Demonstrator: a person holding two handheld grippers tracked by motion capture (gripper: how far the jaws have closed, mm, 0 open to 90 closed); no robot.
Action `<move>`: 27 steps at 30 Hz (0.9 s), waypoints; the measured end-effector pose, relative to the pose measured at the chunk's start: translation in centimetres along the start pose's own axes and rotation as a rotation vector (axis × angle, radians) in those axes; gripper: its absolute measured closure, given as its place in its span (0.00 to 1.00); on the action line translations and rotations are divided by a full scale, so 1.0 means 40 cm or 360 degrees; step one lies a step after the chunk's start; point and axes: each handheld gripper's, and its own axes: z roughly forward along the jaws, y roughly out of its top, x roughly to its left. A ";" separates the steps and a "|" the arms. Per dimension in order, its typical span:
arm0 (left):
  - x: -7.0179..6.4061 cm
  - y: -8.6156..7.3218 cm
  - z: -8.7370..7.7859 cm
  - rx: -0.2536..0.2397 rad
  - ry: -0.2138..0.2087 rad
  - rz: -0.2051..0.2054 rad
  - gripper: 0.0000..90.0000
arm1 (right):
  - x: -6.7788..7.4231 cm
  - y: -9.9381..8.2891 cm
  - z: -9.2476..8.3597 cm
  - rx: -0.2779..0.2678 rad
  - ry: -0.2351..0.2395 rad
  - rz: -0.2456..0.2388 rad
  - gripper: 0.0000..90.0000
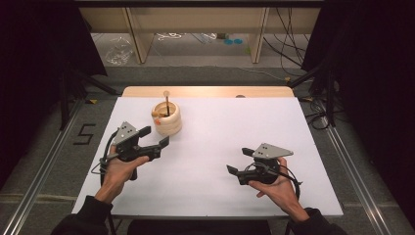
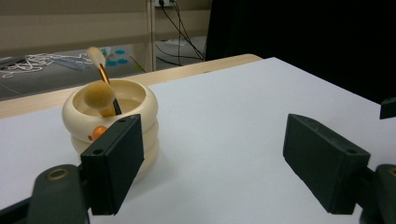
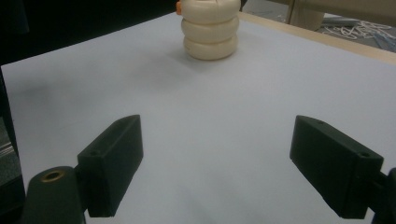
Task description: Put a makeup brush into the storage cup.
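A cream ringed holder (image 1: 167, 119) stands at the back left of the white table top, with a small orange spot on its rim. A makeup brush (image 2: 101, 89) leans inside it, bristle end up. My left gripper (image 1: 156, 136) is open just in front and to the left of the holder (image 2: 112, 122), nothing between its jaws. My right gripper (image 1: 240, 161) is open over the front right of the table, jaws pointing left, empty. The holder (image 3: 210, 29) appears far ahead in the right gripper view.
The white sheet (image 1: 235, 132) lies on a wooden table whose far edge (image 1: 205, 91) shows beyond it. Cables and a plastic bag (image 1: 119, 51) lie on the floor behind. Metal rails (image 1: 39, 176) run along both sides of the table.
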 end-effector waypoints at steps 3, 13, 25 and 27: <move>-0.006 -0.008 0.000 0.0012 -0.0011 -0.0006 0.23 | -0.002 0.003 -0.004 0.0010 -0.0013 -0.0006 0.20; -0.030 -0.032 -0.005 0.0030 -0.0041 0.0016 0.22 | -0.004 0.006 -0.007 -0.0028 -0.0030 0.0004 0.20; -0.060 -0.083 -0.017 0.0105 -0.0091 0.0080 0.22 | -0.002 0.006 -0.008 -0.0041 -0.0034 -0.0006 0.20; -0.064 -0.088 -0.021 0.0104 -0.0104 0.0080 0.22 | -0.002 0.006 -0.008 -0.0039 -0.0036 -0.0006 0.20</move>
